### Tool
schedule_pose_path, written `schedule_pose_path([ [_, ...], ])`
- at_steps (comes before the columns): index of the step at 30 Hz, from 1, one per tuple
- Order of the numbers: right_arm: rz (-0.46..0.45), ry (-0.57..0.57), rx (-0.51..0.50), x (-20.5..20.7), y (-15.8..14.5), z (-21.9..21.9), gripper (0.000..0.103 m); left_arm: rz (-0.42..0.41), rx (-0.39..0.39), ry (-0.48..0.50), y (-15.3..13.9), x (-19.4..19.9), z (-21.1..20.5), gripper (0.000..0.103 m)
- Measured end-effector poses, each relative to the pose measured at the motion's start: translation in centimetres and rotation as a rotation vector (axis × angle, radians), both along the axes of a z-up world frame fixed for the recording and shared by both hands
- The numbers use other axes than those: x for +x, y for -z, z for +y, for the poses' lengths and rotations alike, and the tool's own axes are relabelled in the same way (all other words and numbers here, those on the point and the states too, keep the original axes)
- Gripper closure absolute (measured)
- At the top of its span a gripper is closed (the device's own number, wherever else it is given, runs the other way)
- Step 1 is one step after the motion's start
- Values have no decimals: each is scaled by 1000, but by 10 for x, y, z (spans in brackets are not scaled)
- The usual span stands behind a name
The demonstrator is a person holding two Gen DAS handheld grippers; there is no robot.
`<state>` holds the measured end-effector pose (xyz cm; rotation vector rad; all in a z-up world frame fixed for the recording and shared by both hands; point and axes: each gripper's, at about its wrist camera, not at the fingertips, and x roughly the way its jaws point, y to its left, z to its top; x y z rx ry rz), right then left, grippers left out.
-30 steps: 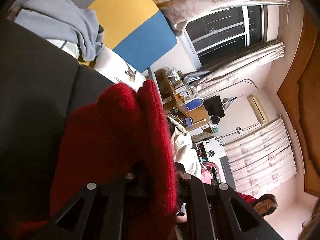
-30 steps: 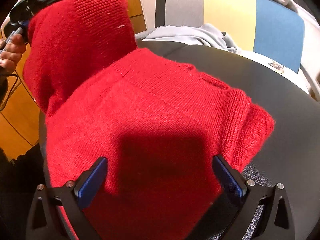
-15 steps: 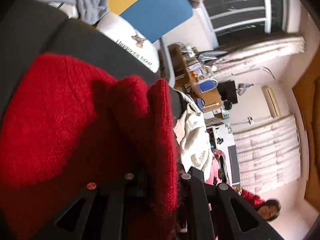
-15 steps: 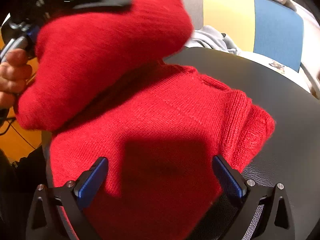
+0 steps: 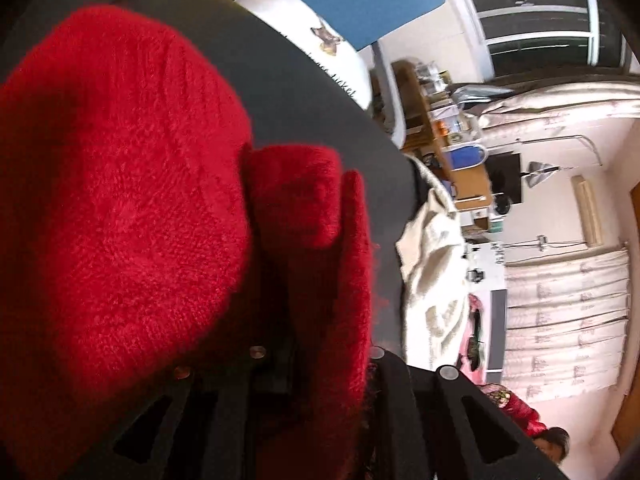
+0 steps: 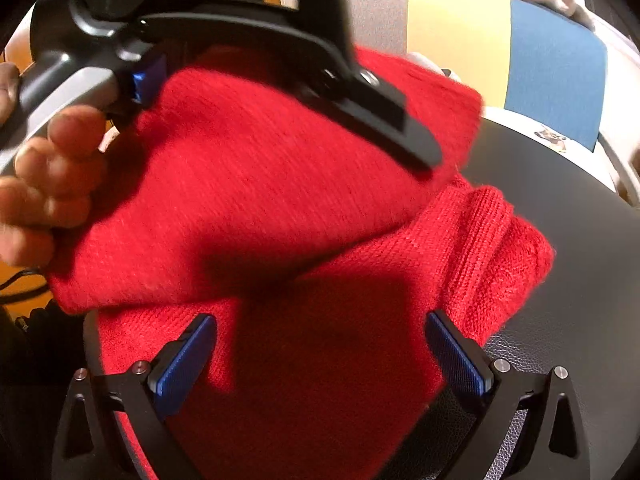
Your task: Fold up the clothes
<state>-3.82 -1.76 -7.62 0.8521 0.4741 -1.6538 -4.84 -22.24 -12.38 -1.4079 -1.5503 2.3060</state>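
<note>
A red knitted sweater [image 6: 360, 280] lies on a black leather surface [image 6: 560, 184]. My left gripper [image 5: 316, 360] is shut on a fold of the sweater [image 5: 120, 200] and holds that part over the sweater's body. It shows in the right wrist view [image 6: 280, 72] at the top, held by a hand. My right gripper [image 6: 320, 356] is open, its blue pads [image 6: 184, 360] spread over the sweater's near part, holding nothing.
A grey, yellow and blue panel [image 6: 500, 40] stands behind the surface. A cream garment [image 5: 432, 264] hangs past the surface's edge. A cluttered desk [image 5: 448, 140], window and curtains are in the room beyond. A white printed sheet [image 5: 320, 52] lies at the surface's far edge.
My left gripper has carried the held fold of the sweater across and down over the sweater's body, toward the right gripper. The right gripper has stayed open in place.
</note>
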Motion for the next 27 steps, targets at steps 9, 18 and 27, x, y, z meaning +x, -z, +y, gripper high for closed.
schedule_pose_path([
  [9,-32,49,-56,0,-19,21,0,-11,-5,91,-54,0,17,75],
  [18,-48,179,-44,28,-32,83,0,301,7,81,-124,72,-36,74],
  [27,-173,76,-194,80,-86,91,0,131,-155,-143,-33,176,-114,74],
])
